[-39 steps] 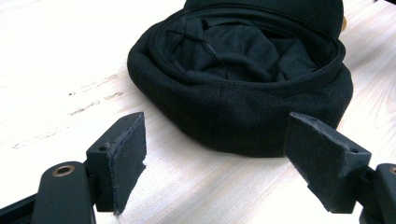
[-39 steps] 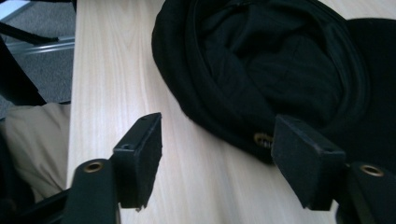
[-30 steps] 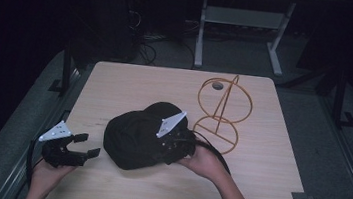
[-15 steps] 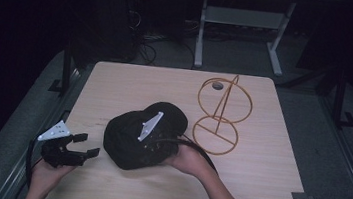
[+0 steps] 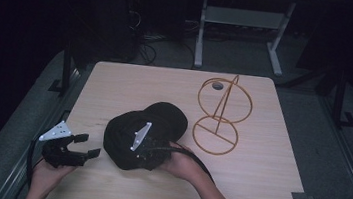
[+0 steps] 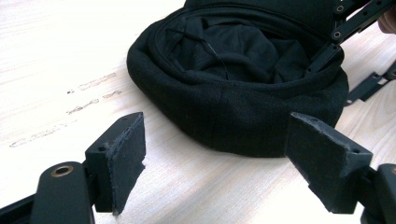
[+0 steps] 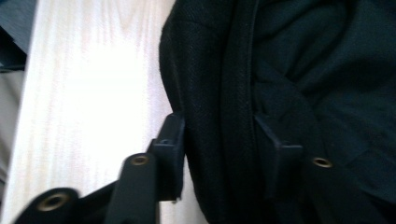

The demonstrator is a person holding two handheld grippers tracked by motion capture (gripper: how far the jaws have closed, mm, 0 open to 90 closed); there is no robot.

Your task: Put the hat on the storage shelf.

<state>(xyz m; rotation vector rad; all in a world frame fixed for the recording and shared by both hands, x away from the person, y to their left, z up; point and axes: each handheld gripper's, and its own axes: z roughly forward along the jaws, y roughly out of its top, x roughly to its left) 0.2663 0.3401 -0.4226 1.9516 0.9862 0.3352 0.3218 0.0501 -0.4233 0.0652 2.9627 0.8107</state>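
— On the pale wooden worktop (image 5: pixel 255 189), what sits around the soft black cloth cap (image 5: pixel 124 139)?

— Just beside it, on its right and farther back, stands a gold wire stand of two rings and a slanted rod (image 5: pixel 220 114); it is close to the cap's brim but apart from it. A small dark patch (image 5: pixel 301 196) lies near the worktop's right front corner. Beyond the far edge there is a grey metal frame (image 5: pixel 243 21) in the dark, with cables on the floor.

— And the cap itself?

— It lies left of the middle, opening upward. Nothing bars the way to it from the left side.

— The grippers?

— The right gripper (image 5: pixel 141 148) lies over the cap, one jaw outside the rim and one inside, the cloth edge between them; its jaws have just been closing, and whether they press the cloth yet I cannot tell. The left gripper (image 5: pixel 86 147) rests at the worktop's left front edge, jaws wide apart and empty, the cap just ahead of them.

— What has changed from a second ago?

— The right hand has come leftward and lower onto the cap. The left has kept its place, and so has the stand.
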